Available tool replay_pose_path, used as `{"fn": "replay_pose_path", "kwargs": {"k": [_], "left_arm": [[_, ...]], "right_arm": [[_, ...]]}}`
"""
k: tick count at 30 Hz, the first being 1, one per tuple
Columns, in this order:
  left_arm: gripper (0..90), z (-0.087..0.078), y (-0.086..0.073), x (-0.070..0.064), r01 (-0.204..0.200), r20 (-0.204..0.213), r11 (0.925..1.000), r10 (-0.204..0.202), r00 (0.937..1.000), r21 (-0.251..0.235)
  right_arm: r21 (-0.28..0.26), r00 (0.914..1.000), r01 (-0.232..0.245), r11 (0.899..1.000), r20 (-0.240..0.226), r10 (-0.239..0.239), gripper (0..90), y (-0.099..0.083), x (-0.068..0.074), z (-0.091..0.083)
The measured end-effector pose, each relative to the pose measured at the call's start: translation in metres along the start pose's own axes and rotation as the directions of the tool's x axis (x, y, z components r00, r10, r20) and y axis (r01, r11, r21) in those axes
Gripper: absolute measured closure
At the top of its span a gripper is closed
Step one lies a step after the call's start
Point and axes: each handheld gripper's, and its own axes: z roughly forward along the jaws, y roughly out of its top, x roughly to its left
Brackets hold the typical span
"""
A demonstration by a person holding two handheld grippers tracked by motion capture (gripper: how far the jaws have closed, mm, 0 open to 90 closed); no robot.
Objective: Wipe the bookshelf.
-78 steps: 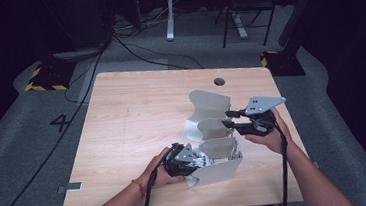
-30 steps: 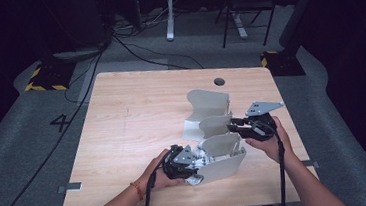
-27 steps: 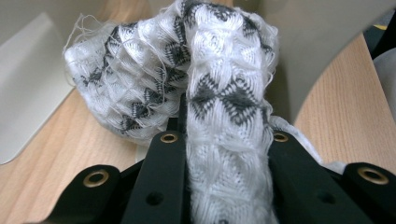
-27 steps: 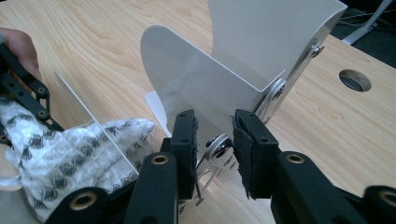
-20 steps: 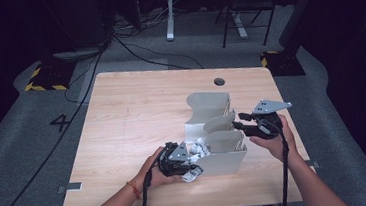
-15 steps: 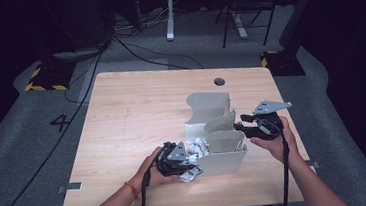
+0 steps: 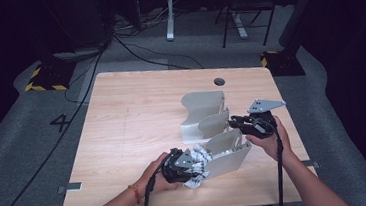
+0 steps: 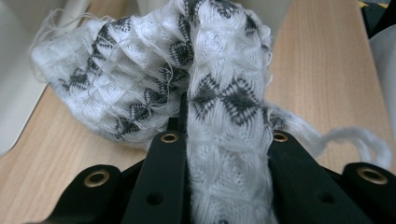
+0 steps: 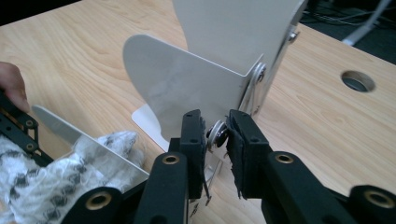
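A white knitted cloth with a dark grey pattern [image 8: 219,74] is bunched between the jaws of my left gripper [image 8: 224,135], which is shut on it. In the high view this left gripper [image 7: 184,164] holds the cloth [image 7: 198,157] against the near end of a grey folding sheet-metal stand [image 7: 204,113]. The stand's front panel [image 7: 228,151] leans low over the table. My right gripper [image 9: 215,135] is shut on a small round knob [image 9: 215,132] at the edge of a curved panel [image 9: 187,88]. The right gripper [image 7: 235,122] sits at the stand's right side.
The wooden table [image 7: 137,117] has a round cable hole [image 7: 219,81] at the back. Beyond the table stand a chair and desk legs on grey carpet, with cables and striped floor markers. Bare wood lies to the left of the stand.
The left gripper has carried the cloth right and up against the front panel. The front panel now lies lower and more tilted, and the right gripper has shifted slightly with the knob.
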Motion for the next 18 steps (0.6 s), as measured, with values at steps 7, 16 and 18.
{"fn": "replay_pose_path", "kwargs": {"k": [7, 16, 18], "left_arm": [[78.7, -0.007, 0.007, -0.010, -0.011, -0.044, 0.9998, 0.011, 0.9990, -0.019], [78.9, -0.028, 0.017, -0.002, -0.039, -0.101, 0.9941, 0.028, 0.9945, -0.101], [78.9, -0.031, 0.021, 0.001, -0.046, -0.104, 0.9917, 0.033, 0.9940, -0.120]], "right_arm": [[0.010, 0.9907, 0.045, 0.999, -0.129, -0.044, 80.3, 0.013, -0.003, 0.013], [0.036, 0.9722, 0.074, 0.997, -0.225, -0.064, 80.0, 0.032, 0.004, 0.034], [0.035, 0.9740, 0.073, 0.997, -0.217, -0.063, 80.0, 0.031, 0.002, 0.033]]}}
